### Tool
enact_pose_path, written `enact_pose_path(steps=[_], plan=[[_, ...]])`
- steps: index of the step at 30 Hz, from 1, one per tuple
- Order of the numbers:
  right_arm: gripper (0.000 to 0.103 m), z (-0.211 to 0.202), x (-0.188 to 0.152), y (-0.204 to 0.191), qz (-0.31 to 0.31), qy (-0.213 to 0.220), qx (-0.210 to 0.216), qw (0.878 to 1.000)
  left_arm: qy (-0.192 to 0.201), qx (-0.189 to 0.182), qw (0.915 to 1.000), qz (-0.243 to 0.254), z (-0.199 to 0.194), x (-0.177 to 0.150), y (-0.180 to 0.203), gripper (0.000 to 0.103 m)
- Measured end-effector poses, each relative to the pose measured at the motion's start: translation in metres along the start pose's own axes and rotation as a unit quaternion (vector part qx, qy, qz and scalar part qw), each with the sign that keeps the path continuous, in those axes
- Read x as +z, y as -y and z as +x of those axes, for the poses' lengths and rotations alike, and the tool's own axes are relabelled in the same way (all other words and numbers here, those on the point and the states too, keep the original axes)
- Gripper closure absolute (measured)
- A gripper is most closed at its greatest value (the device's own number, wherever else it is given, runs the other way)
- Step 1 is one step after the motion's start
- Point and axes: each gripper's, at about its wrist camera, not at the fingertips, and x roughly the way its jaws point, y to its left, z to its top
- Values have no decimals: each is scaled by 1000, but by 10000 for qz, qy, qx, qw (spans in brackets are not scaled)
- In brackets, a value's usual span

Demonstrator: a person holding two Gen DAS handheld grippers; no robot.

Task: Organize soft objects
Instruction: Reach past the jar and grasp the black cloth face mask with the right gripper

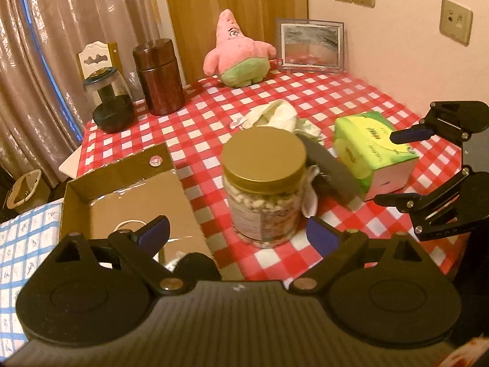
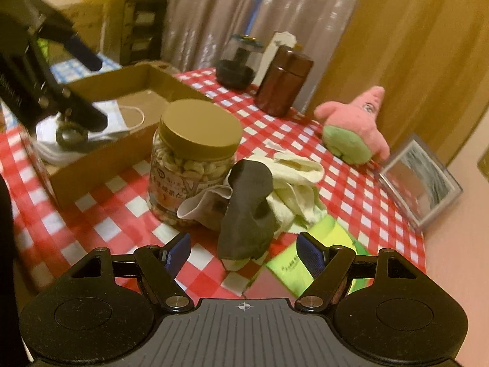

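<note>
— Cotton, mostly: the soft pile sits mid-counter [image 2: 101, 214], a dark sock [image 2: 247, 214] draped over pale cloths [image 2: 298, 180], pressed right against the nut jar [image 2: 191, 165].

— And your tools?

— Both spread wide, both empty. My right tool [image 2: 244, 255] hangs just short of the dark sock, its fingers either side of the sock's near end. My left tool [image 1: 238, 232] hovers in front of the jar, with the cardboard box [image 1: 189, 202] just to its left. A face mask [image 2: 91, 122] and something white already lie in that box.

— So what worries you?

— The jar. The sock leans on it, so if I drag the sock instead of lifting it, I may tip the jar or shove it toward the box. The sock is also tangled with the cloths; a shallow pinch could pull half the pile up and drop it on the way.

— Anything else close by?

— The green tissue pack [image 2: 305, 263] lies under my right finger; closing too low, I'd catch its wrapper instead. The pink plush star [image 1: 238, 52] sits well apart at the back.
</note>
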Motion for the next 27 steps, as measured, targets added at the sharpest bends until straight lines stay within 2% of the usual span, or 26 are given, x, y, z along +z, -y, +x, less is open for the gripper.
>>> enact_pose_path(steps=[9,13,23,27], plan=[[29,43,5,-13,-823,-175,-109,9964,-16,28,10000,1,19,7,-18,8],[44,62,6,-16,-1097,-249,-203,9934,-48,13,10000,9,27,7,-23,8],[56,87,7,-19,-1393,-403,-211,9892,-111,-24,9999,-13,40,6,-25,8],[67,91,7,-20,-1347,-465,-194,9896,-118,-19,9999,-25,43,6,-26,8]])
